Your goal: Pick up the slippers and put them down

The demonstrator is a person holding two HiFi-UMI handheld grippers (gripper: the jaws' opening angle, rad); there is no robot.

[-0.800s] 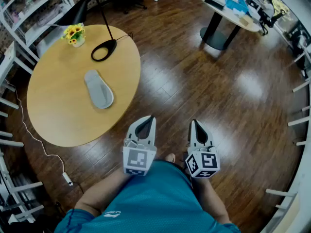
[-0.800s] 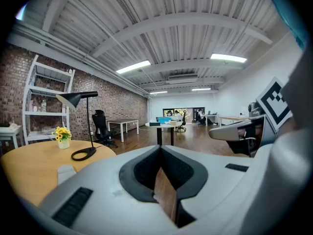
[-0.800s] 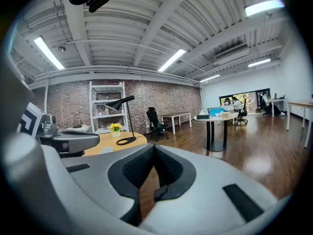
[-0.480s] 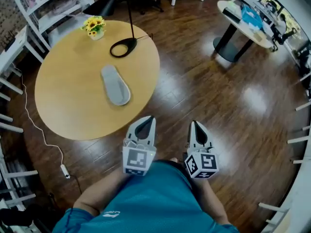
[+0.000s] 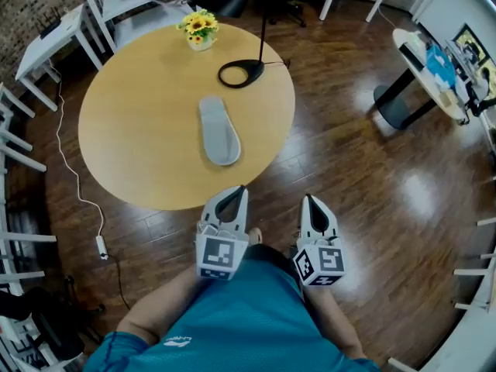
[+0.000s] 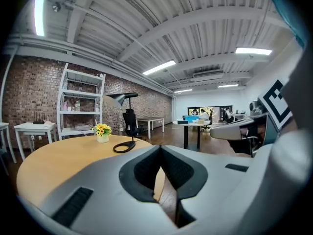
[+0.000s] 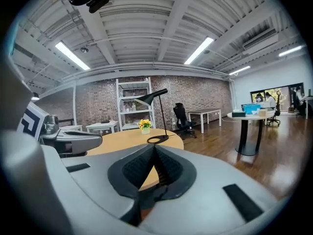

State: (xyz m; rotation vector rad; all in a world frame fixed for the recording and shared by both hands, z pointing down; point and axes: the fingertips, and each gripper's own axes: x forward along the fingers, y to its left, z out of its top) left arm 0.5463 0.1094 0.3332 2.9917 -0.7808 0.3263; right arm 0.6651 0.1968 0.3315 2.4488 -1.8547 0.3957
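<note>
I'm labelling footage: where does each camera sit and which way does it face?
Head view: on the person's head, looking steeply down at the round table, grey slipper and floor; forearms, teal shirt, left gripper and right gripper show.
Left gripper view: on the left gripper, looking roughly level along its shut jaws across the table; right gripper at right.
Right gripper view: on the right gripper, facing likewise; left gripper at left.
Shared: all show the table, lamp base and flowers.
</note>
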